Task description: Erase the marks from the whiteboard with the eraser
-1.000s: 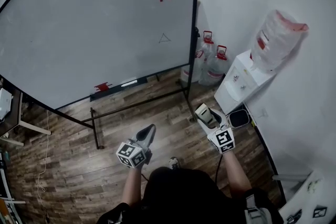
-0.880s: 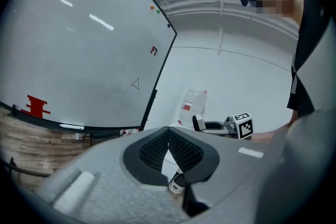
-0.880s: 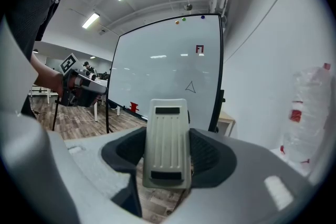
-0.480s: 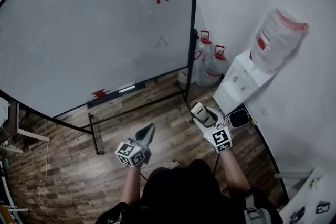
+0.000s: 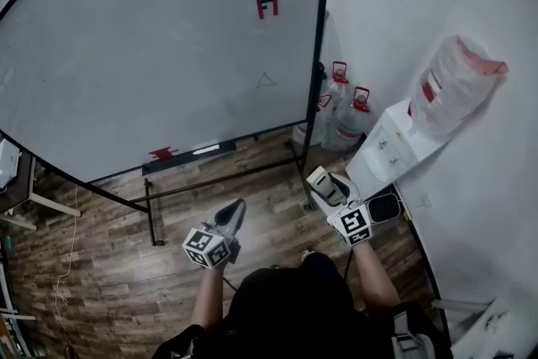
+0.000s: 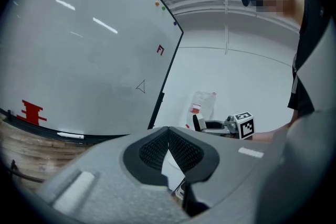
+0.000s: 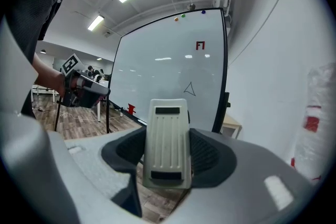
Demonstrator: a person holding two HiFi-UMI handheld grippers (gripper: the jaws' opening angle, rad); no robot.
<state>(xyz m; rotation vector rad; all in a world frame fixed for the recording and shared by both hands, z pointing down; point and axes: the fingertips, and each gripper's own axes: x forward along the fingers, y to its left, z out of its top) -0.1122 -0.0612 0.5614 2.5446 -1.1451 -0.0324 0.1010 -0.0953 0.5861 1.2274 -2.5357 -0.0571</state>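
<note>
From the head view, the whiteboard (image 5: 151, 55) stands on the wood floor (image 5: 109, 265). It has a red mark (image 5: 266, 7) and a small triangle (image 5: 266, 80) on it. The right gripper (image 5: 324, 183) holds the eraser (image 5: 318, 179) well away from the board.

In the left gripper view, the left gripper (image 6: 168, 136) is pressed together on nothing.

In the right gripper view, the jaws pinch the eraser's sides.
</note>
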